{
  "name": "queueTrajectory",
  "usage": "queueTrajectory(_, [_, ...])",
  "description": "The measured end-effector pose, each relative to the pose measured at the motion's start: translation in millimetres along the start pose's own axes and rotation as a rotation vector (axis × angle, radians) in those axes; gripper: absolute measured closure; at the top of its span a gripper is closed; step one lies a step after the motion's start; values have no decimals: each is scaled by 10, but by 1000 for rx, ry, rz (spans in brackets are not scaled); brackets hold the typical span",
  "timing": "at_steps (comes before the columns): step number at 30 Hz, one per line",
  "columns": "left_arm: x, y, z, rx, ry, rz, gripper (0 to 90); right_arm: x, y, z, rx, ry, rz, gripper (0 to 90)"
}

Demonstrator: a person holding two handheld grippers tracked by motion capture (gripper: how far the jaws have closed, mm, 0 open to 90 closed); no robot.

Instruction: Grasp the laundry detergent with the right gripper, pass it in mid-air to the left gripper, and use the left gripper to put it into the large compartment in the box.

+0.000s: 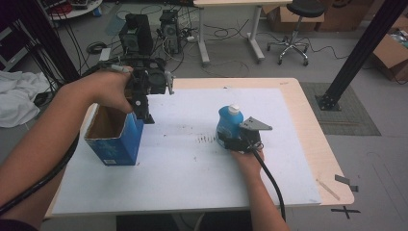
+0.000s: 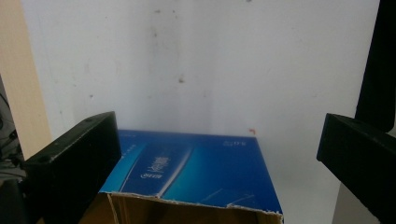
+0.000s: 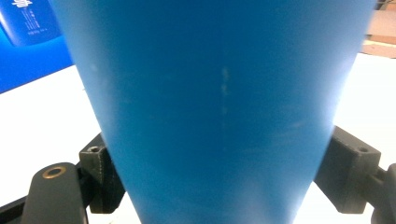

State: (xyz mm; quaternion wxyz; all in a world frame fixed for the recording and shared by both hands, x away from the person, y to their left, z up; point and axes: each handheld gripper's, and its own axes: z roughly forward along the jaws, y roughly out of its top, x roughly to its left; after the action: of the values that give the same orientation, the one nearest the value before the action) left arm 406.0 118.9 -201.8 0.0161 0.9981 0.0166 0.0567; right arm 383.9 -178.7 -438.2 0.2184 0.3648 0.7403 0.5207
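A workshop floor strewn with cables, computer towers and a wheeled stool (image 1: 294, 29) lies beyond a wooden table (image 1: 312, 139) covered by a scuffed white sheet (image 1: 192, 159). An open-topped blue cardboard box (image 1: 115, 137) stands on the sheet and serves as the landmark. Directly above its right wall, the left gripper (image 1: 143, 108) hangs pointing down, held by the person's left hand (image 1: 103, 89). In the left gripper view its jaws are spread wide, one on each side of the box's torn upper edge (image 2: 196, 203), gripping nothing. Well to the right of the box, a blue bottle (image 1: 229, 122) with a white cap (image 1: 234, 109) stands upright on the sheet. The right gripper (image 1: 236, 140) sits low at the bottle's near side, and in the right gripper view its jaws press against both flanks of the blue bottle body (image 3: 210, 116), pinching it. The box shows far off at that view's upper left.
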Motion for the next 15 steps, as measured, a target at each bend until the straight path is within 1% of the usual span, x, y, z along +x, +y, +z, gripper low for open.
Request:
queueTrajectory(5, [-1,4,3,0,1,-2,1,5,-5,-4,-4,-4,-7,195])
queueTrajectory(9, [0,17,8,2,0,0,1,7,1,-13,-12,0,-11,226])
queueTrajectory(15, [-1,32,15,6,-1,3,1,-1,-4,-17,-19,1,-4,252])
